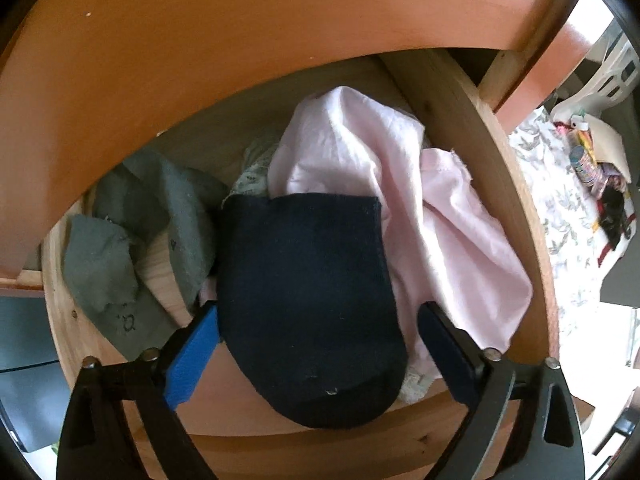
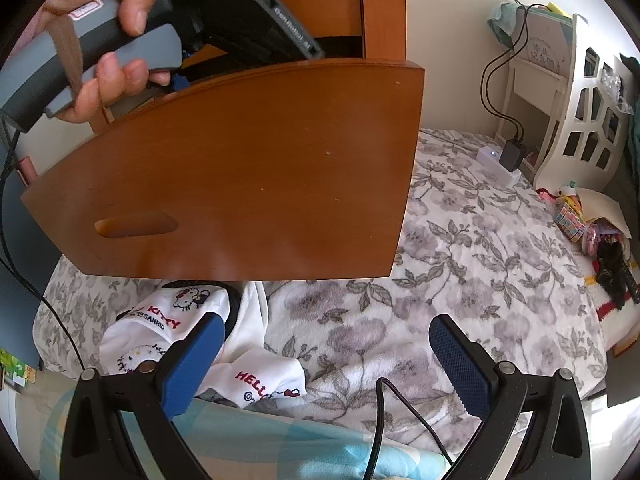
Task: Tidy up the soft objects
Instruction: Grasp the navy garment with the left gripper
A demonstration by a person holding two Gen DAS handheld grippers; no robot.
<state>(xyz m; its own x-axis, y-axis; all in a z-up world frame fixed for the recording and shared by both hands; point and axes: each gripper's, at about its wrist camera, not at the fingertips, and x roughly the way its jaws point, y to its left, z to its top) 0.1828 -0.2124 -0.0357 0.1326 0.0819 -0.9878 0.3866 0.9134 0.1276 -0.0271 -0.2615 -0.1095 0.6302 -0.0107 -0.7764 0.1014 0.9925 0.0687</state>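
Your drawer is pulled out and it's tight in there: wooden side walls curve close on both sides, and the brown cabinet front above covers the back half. What's left is mostly filled by a crumpled pink cloth on the right and a grey cloth on the left.

Your left gripper points straight down into the drawer, jaws spread wide. The dark sock lies right between the blue pads. The left pad sits just beside its edge and the right pad stands clear, so nothing's pinching it.

In the right wrist view, your hand grips the left tool's handle up above the drawer front. Your right gripper hangs over the flowered bedspread, jaws spread wide and holding nothing. White cartoon-cat socks lie just beside its left pad, below the drawer front.
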